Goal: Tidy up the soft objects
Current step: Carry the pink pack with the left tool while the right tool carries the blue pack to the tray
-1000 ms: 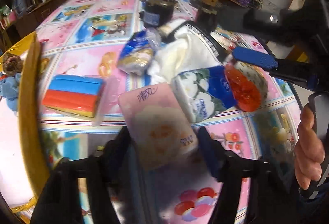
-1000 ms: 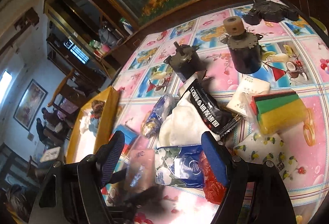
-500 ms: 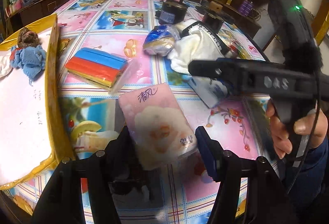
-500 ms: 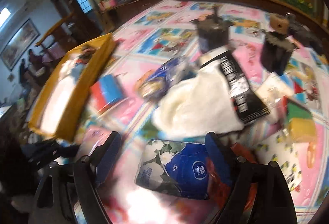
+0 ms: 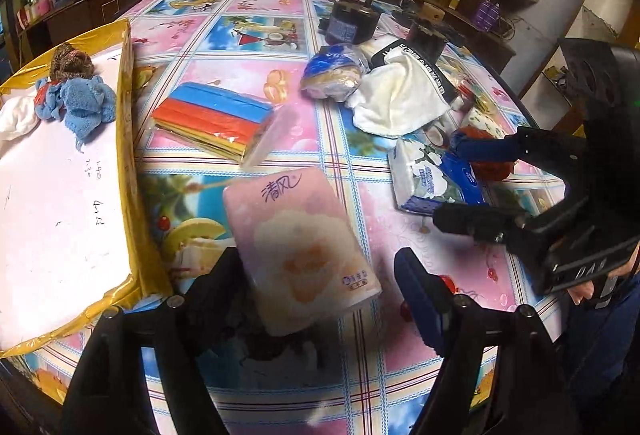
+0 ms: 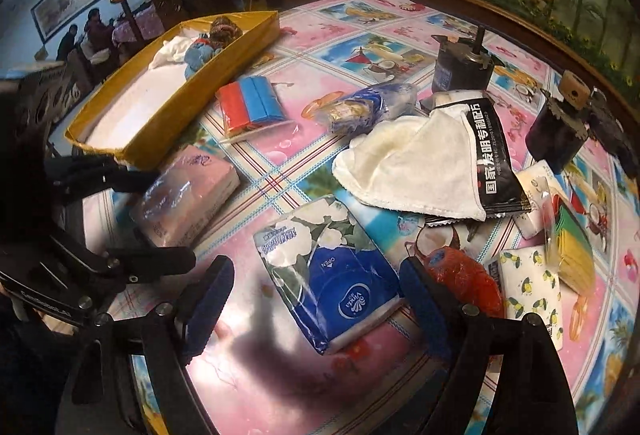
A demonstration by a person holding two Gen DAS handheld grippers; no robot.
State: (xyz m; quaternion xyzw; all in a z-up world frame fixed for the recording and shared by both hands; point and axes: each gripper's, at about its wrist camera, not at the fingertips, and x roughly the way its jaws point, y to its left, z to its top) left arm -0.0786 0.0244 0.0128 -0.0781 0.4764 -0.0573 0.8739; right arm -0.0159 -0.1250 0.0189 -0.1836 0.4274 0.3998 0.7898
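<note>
Opening around the pink tissue pack (image 5: pixel 300 243), the left gripper (image 5: pixel 320 287) has its jaws spreading; the pack lies between them on the bench (image 5: pixel 400 227), just beside the yellow tray (image 5: pixel 132 171) near the bench's left edge, the right-hand pad clear of it, so probably a release short of the tray. Right gripper (image 6: pixel 316 307) stands wide over the blue floral tissue pack (image 6: pixel 332 271), pads either side but not pressing, likely lining up a grasp. Tray already holds a blue cloth (image 5: pixel 80 103), a brownish bundle (image 5: pixel 70 59) and something white at its far corner, presumably the sorted soft items. Count on the bench: three tissue packs including a lemon-print pack (image 6: pixel 532 287), two sponge packs (image 5: pixel 216 123), one white cloth (image 6: pixel 412 167), one red crumpled bag (image 6: pixel 460 275), two dark motors (image 6: pixel 460 67), left where they stand, being hard.
</note>
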